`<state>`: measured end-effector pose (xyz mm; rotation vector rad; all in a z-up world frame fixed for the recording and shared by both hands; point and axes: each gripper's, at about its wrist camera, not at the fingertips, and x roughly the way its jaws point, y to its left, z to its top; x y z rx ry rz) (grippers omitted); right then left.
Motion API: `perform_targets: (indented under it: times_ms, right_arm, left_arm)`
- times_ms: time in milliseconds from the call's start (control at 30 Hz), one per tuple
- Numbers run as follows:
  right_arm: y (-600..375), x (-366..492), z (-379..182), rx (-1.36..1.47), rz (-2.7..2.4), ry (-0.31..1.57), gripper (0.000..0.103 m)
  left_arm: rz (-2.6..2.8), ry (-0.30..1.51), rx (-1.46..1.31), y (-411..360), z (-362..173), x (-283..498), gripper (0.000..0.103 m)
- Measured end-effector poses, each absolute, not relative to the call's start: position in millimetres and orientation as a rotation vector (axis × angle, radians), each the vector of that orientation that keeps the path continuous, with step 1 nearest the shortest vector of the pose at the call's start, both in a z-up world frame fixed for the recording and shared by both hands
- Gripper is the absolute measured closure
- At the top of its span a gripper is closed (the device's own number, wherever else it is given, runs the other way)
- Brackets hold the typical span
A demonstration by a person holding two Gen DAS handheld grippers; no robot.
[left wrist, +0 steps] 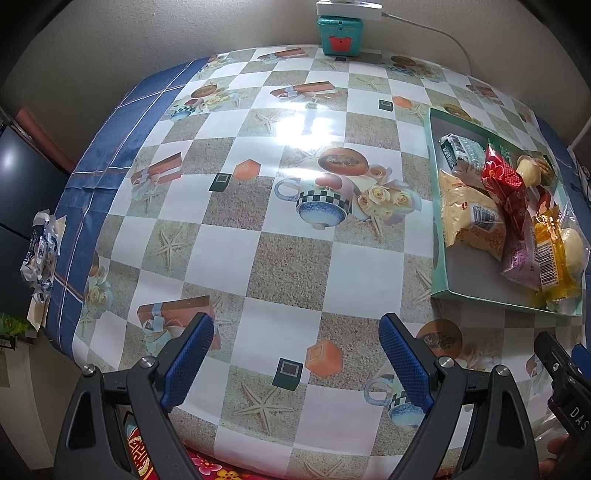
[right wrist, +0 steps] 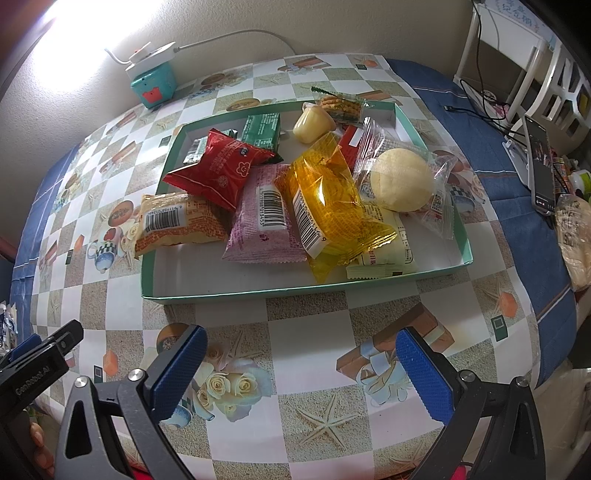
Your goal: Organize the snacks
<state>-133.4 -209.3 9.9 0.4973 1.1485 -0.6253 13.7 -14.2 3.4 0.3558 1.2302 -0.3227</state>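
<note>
A shallow teal tray [right wrist: 236, 293] [left wrist: 439, 273] sits on the checkered tablecloth, piled with several wrapped snacks: a red packet [right wrist: 221, 166] [left wrist: 498, 175], a yellow packet [right wrist: 328, 199], a pink one [right wrist: 262, 214], a beige one [right wrist: 173, 221] [left wrist: 469, 214], a green one [right wrist: 260, 129], a clear-wrapped bun [right wrist: 400, 179] and a jelly cup [right wrist: 312, 125]. A biscuit pack [right wrist: 341, 105] rests on the tray's far rim. My right gripper [right wrist: 301, 369] hangs open over the cloth, just in front of the tray. My left gripper [left wrist: 295, 363] is open above bare cloth, left of the tray.
A teal box [left wrist: 340, 35] [right wrist: 153, 83] with a white power strip on top stands at the far table edge by the wall. A phone on a stand [right wrist: 539, 166] and a bagged item [right wrist: 574, 236] lie right of the tray. Crumpled wrapping [left wrist: 40, 251] sits at the left edge.
</note>
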Motion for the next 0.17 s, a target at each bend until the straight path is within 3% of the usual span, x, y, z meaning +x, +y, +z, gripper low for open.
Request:
perform_targets:
  times_ms: [167]
  right_arm:
    - [-207.7, -134.6, 8.9, 0.498, -0.624, 1.150, 0.000]
  left_arm:
    - [-0.331, 1.229, 0.350, -14.7, 4.7, 13.7, 0.012]
